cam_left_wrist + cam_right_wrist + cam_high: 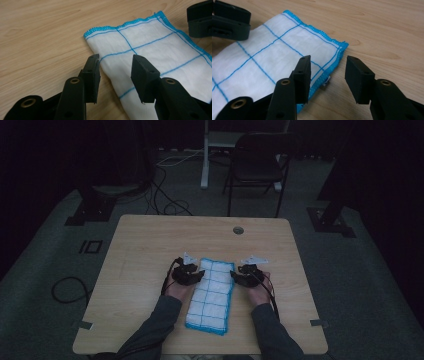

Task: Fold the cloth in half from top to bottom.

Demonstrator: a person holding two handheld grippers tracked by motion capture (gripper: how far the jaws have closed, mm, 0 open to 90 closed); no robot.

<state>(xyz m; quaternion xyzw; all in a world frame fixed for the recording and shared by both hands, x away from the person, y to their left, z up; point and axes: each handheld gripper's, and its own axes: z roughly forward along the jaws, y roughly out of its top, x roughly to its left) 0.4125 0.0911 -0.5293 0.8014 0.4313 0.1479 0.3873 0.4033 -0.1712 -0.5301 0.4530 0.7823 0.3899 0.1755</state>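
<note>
Both forearms come in from the bottom edge of the high view, sleeved in dark grey, and angle slightly toward each other. The left hand holds the left gripper, its jaws pointing inward to the right. The right hand holds the right gripper, its jaws pointing inward to the left. The two grippers face each other, apart. In each gripper view the two black jaws stand well apart, their pads pressing on nothing.
</note>
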